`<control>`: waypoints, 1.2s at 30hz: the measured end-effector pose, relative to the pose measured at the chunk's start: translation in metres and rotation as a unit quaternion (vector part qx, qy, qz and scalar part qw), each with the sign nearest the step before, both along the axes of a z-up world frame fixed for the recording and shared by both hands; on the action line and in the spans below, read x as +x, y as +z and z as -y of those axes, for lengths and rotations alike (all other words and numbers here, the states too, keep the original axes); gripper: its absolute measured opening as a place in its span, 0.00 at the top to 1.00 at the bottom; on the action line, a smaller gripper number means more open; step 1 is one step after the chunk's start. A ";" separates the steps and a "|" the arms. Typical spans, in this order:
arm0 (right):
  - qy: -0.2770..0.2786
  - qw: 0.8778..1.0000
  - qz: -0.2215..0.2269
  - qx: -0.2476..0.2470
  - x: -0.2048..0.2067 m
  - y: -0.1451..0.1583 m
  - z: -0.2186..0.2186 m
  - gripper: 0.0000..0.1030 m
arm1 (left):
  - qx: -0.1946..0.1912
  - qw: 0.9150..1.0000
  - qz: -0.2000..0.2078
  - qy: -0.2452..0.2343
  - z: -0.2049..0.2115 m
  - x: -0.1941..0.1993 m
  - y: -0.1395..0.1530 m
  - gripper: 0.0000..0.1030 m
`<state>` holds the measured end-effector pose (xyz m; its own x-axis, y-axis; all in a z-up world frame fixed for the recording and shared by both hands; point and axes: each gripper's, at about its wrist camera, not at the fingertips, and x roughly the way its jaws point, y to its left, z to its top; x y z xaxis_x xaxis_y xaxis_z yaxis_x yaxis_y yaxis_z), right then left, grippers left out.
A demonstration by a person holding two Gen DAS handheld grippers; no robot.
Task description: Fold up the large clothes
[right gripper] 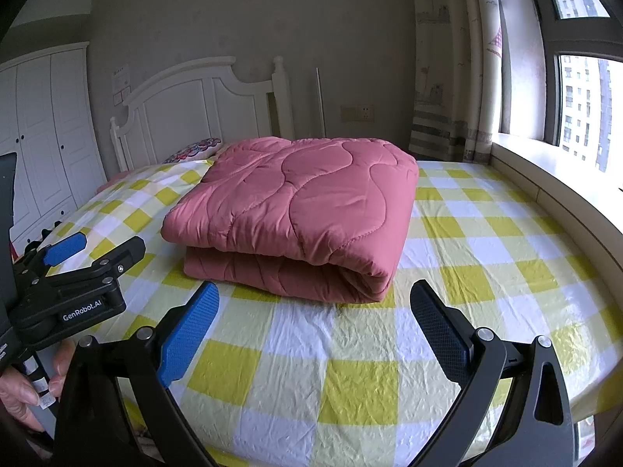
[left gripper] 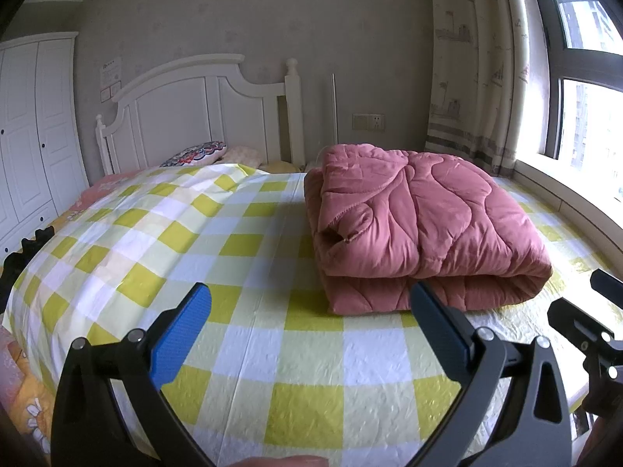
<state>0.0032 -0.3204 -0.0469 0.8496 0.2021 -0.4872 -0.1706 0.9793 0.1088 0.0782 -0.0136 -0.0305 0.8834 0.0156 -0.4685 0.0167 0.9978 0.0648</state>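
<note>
The pink quilted blanket is folded into a thick rectangular stack. It lies flat on the checked sheet of the bed, rounded fold facing forward.

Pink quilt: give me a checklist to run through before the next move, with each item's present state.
1. Left gripper open, holding nothing: ok.
2. Right gripper open, holding nothing: ok.
3. Pink quilt folded into a stack: ok.
4. Quilt lies wholly on the checked sheet, clear of the edges: ok.
5. Both grippers apart from the quilt: ok.
6. Quilt's far side tidy: cannot tell.
</note>
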 end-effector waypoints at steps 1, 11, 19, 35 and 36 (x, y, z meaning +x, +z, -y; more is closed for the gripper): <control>0.000 1.000 0.000 0.000 0.000 0.000 0.000 0.06 | 0.000 1.000 0.000 0.000 0.000 0.000 0.000 0.02; -0.001 1.000 -0.001 0.000 0.001 0.000 -0.001 0.06 | 0.001 1.000 0.001 0.000 0.001 -0.001 0.000 0.02; -0.003 1.000 -0.003 0.000 0.001 -0.005 -0.004 0.06 | 0.001 1.000 0.001 0.000 0.000 -0.001 -0.001 0.02; -0.018 1.000 -0.023 -0.010 0.023 -0.007 0.021 0.06 | -0.034 0.997 -0.058 -0.040 -0.024 0.034 -0.017 0.02; -0.033 0.999 -0.024 -0.013 0.028 -0.001 0.035 0.06 | -0.046 0.994 -0.086 -0.040 -0.041 0.053 -0.017 0.02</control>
